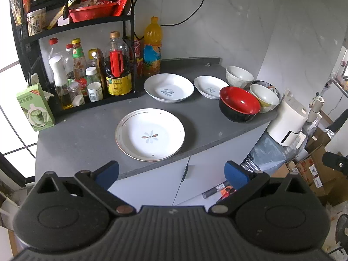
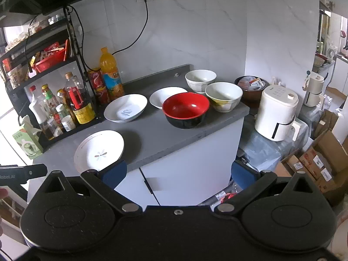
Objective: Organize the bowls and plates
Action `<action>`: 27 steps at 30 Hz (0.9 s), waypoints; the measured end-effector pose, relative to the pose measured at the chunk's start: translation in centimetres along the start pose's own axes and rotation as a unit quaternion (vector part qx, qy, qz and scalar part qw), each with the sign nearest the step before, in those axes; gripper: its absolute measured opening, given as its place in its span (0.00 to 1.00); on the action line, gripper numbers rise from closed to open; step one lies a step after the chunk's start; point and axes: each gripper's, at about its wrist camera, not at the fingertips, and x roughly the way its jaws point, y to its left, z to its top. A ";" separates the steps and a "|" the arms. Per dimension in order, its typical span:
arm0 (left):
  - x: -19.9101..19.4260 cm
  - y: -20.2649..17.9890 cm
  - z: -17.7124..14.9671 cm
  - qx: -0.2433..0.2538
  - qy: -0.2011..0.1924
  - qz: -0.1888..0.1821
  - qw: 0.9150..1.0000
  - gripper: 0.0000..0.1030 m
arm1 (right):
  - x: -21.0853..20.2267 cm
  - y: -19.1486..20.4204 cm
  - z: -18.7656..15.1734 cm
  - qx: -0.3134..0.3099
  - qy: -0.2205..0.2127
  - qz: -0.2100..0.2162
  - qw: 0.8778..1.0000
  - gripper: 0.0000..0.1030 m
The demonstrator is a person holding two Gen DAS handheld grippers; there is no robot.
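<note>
A flower-patterned plate (image 1: 150, 134) (image 2: 99, 150) lies near the grey counter's front edge. Behind it sit a white plate with blue lettering (image 1: 169, 87) (image 2: 125, 107) and a smaller white plate (image 1: 209, 87) (image 2: 161, 99). A red-and-black bowl (image 1: 239, 104) (image 2: 185, 110) stands at the right, with two white bowls, one (image 1: 238, 76) (image 2: 200, 80) at the back and one (image 1: 264, 97) (image 2: 223, 96) by the edge. My left gripper (image 1: 171, 173) is open, held in front of the counter below the flower plate. My right gripper (image 2: 178, 174) is open, off the counter edge, holding nothing.
A black rack (image 1: 82, 69) of sauce bottles fills the counter's left; an orange drink bottle (image 1: 152, 45) and a tissue box (image 1: 35, 106) stand nearby. A white appliance (image 2: 276, 115), cardboard boxes (image 2: 315, 163) and cabinet doors (image 2: 184, 174) lie right and below.
</note>
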 end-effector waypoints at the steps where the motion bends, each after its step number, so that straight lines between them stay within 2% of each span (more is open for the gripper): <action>1: 0.0 -0.1 0.0 0.002 -0.001 0.001 1.000 0.99 | 0.0 -0.1 0.0 0.001 0.001 0.000 1.000 1.00; 10: 0.5 -0.5 -0.3 0.008 -0.023 0.001 1.000 0.99 | 0.1 -0.8 -0.1 -0.003 0.004 -0.003 1.000 1.00; 15: 1.0 -1.0 -0.8 -0.004 0.001 0.000 1.000 0.99 | 0.5 -0.9 0.2 -0.010 0.010 -0.001 1.000 1.00; 27: 2.2 -1.9 0.1 -0.016 0.004 0.005 1.000 0.99 | 1.9 -1.9 1.2 -0.019 0.027 -0.001 0.999 1.00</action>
